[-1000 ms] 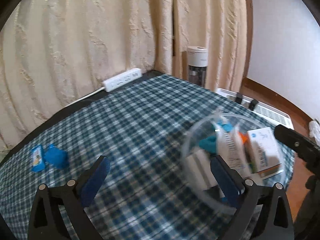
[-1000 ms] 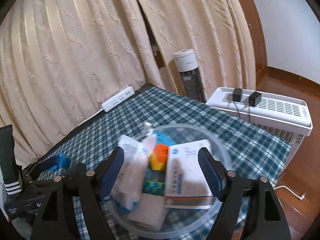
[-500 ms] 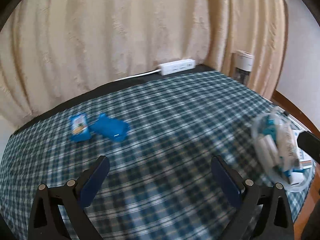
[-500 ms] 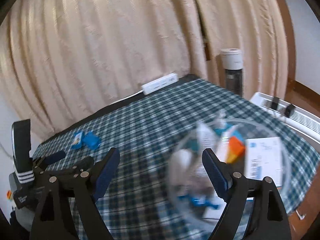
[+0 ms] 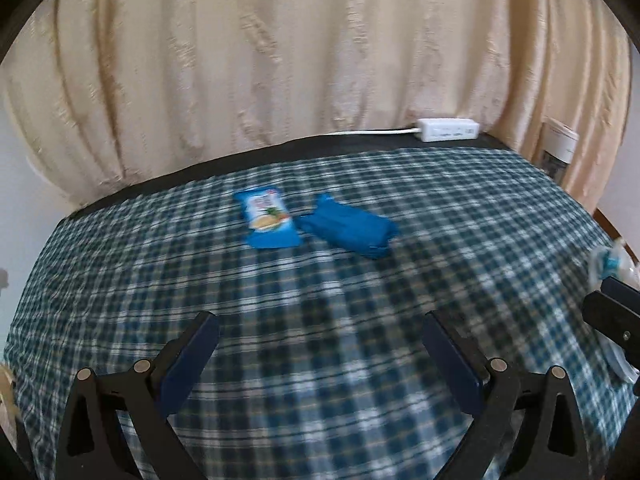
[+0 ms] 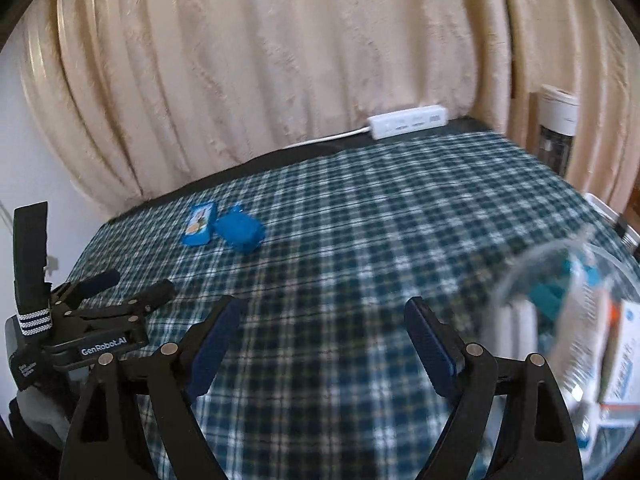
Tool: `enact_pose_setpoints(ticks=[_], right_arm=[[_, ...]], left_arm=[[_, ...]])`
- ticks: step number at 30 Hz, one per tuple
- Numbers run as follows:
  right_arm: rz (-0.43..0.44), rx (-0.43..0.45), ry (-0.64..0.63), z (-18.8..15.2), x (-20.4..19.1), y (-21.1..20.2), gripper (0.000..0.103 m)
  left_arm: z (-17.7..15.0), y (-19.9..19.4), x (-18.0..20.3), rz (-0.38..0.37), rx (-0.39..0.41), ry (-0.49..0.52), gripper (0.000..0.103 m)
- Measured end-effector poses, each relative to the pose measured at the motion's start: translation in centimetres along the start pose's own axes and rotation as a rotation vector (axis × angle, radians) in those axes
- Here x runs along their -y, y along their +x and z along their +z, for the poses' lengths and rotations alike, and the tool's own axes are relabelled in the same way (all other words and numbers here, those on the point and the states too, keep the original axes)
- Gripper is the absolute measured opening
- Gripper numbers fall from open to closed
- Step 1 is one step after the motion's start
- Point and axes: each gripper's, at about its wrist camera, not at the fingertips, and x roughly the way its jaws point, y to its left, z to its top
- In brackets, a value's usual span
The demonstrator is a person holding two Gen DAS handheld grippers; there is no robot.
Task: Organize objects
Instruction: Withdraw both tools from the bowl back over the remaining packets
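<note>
A blue snack packet (image 5: 266,219) (image 6: 199,224) and a folded blue pouch (image 5: 350,231) (image 6: 240,230) lie side by side on the far part of the checked tablecloth (image 5: 320,300). My left gripper (image 5: 320,350) stands open above the cloth, well short of them, with nothing between its fingers. My right gripper (image 6: 322,330) is open too and holds nothing. A clear round bowl (image 6: 572,344) with boxes, packets and blue pieces sits at the table's right edge, beside the right gripper; only a sliver of the bowl (image 5: 610,264) shows in the left wrist view.
A white power strip (image 5: 448,130) (image 6: 408,120) with its cable lies at the table's back edge against cream curtains (image 5: 300,48). A white-capped cylinder (image 6: 558,128) stands behind the table's right corner. The left gripper's body (image 6: 80,320) shows at lower left in the right wrist view.
Both views have swung left across the table. The bowl slid from between the right gripper's fingers to the far right, and the two blue items came toward the middle.
</note>
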Motion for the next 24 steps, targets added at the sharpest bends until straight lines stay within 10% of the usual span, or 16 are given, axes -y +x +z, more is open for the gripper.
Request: enact_pose_setpoints(ticks=[24], right_arm=[[0.107,-0.194,-0.24,6.0,-8.5,16.5,0.085]], left_arm=[[3.6,6.3,-8.2,0.156,-0.091,-0.104,0.103]])
